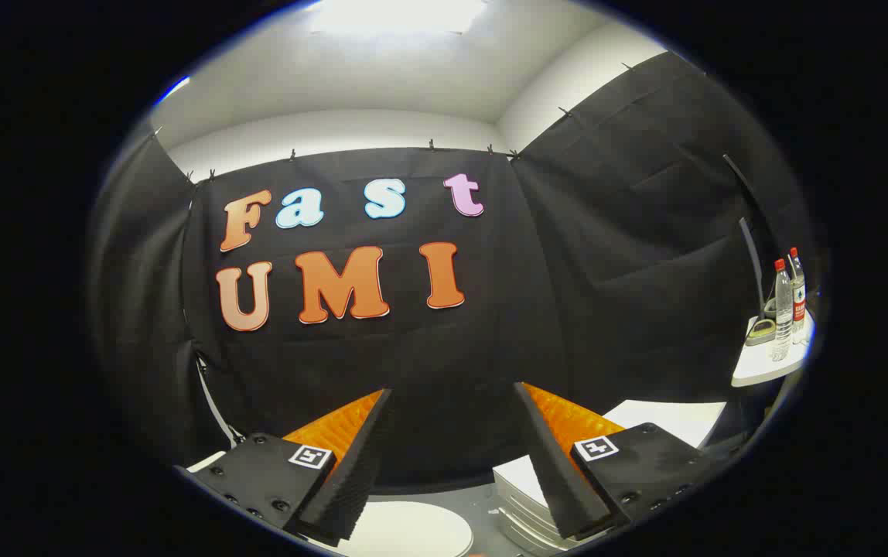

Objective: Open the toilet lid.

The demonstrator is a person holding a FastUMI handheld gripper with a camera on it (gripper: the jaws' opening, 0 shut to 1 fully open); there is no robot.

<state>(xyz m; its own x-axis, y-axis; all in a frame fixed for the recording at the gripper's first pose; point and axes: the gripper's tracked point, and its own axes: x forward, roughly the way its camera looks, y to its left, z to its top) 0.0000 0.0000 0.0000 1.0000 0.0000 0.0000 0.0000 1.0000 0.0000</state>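
My gripper [452, 402] is open, its two fingers spread wide with nothing between them, and it is raised toward the booth's black cloth wall. Low down between the fingers lies a white rounded surface [413, 530] that looks like the toilet lid, lying flat below the gripper. The fingers do not touch it. To its right, under the right finger [560, 472], stands a white boxy part [521, 483] with ridged edges, perhaps the tank.
A small white table [765, 367] stands at the right with two clear bottles [783, 309] with red caps and a small device on it. Black cloth walls close the booth behind and on both sides. A white surface [676, 418] lies beyond the right finger.
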